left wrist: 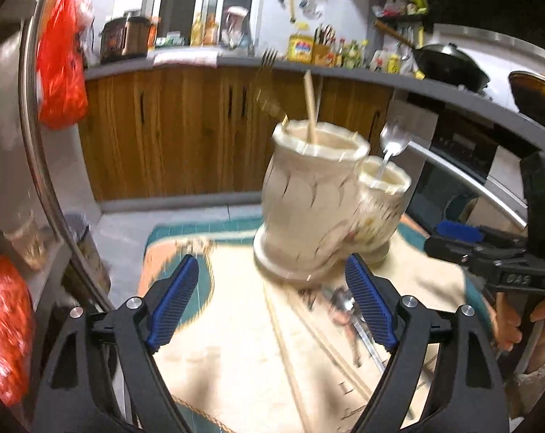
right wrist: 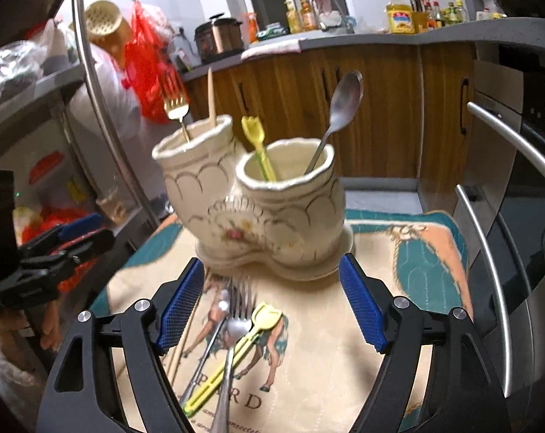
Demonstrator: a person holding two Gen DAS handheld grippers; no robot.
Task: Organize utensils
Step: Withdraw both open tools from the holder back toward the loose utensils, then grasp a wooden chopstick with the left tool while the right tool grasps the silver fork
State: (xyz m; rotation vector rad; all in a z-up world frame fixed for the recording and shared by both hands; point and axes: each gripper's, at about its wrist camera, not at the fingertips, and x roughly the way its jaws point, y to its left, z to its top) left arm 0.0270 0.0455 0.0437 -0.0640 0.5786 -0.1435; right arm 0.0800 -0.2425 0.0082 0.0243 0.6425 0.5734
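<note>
A cream ceramic double-cup holder stands on a printed mat; it also shows in the left wrist view. Its tall cup holds a gold fork and a chopstick. Its short cup holds a steel spoon and a yellow plastic fork. On the mat lie a steel fork, a yellow plastic fork, a spoon and chopsticks. My right gripper is open above these loose utensils. My left gripper is open and empty in front of the holder.
Wooden cabinets and a cluttered counter run behind. An oven with steel handles is at the right. A metal rack with red bags stands at the left. The mat's edge drops off near the holder.
</note>
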